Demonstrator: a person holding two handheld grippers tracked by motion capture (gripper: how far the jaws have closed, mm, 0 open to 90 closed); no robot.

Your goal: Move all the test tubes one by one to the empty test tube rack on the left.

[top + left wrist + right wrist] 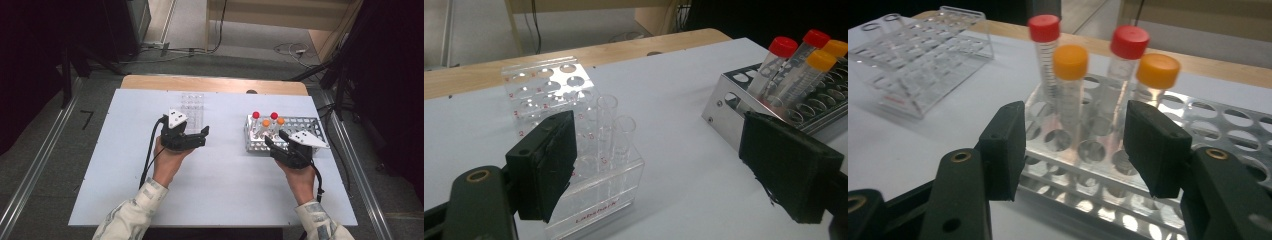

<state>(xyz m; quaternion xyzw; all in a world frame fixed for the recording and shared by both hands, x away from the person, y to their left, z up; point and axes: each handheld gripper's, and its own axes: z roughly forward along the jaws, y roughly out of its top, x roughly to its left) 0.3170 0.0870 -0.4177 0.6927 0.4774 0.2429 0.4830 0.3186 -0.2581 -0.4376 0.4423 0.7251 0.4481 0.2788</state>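
my left gripper (659,165) gapes wide and empty, the clear rack (574,145) with two open glass tubes (615,131) just ahead by its left jaw. my right gripper (1075,150) is also spread and holding nothing, jaws flanking the capped tubes (1070,95) standing in the metal rack (1218,130).

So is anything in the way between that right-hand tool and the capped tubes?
Nothing visible. The right tool is open just in front of the metal rack, the nearer orange-capped tube straight ahead of its gap.
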